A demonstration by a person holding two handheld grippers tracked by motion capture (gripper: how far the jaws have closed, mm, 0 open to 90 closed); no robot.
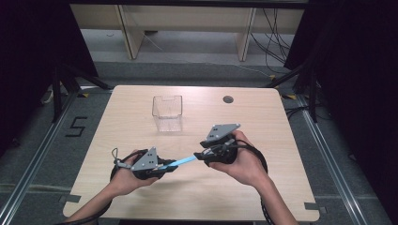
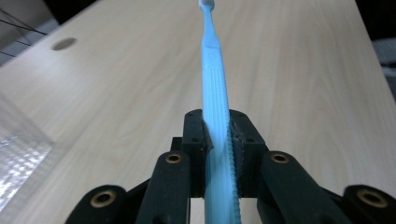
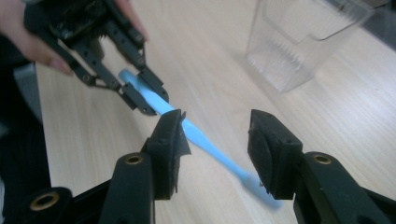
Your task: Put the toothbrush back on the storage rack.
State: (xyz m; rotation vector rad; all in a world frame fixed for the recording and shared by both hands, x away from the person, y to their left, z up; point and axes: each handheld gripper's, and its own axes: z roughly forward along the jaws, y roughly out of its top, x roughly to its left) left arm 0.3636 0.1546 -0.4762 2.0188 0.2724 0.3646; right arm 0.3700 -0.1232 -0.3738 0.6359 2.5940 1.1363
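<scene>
Toothbrush (image 1: 184, 161), a light blue plastic one with a ribbed handle, is bridging the gap between the two tools above the pale wooden table (image 1: 263, 197), its length running from about eight o'clock up toward two o'clock in the high view. The left gripper (image 1: 162, 165), sitting at seven o'clock from the table's centre, is clenching the handle: in the left gripper view both black pads are pressing on the ribbed sides of the toothbrush (image 2: 215, 116), and its neck is stretching away to twelve o'clock over the bare wood. The right gripper (image 1: 202, 157), at about five o'clock from the centre and just beside the brush's far end, is standing released; in the right gripper view its jaws are gaping wide, and the toothbrush (image 3: 205, 142) is passing between them without either pad touching it, the blurred head end lying at five o'clock near the right-hand pad. In that same view the left gripper (image 3: 142, 93) is showing at eleven o'clock, clamping the handle. A clear, ribbed, square plastic cup (image 1: 167, 112) is standing upright at twelve o'clock from the grippers, well apart from both, and a small round grommet hole (image 1: 228, 99) is sitting at two o'clock near the far edge.
</scene>
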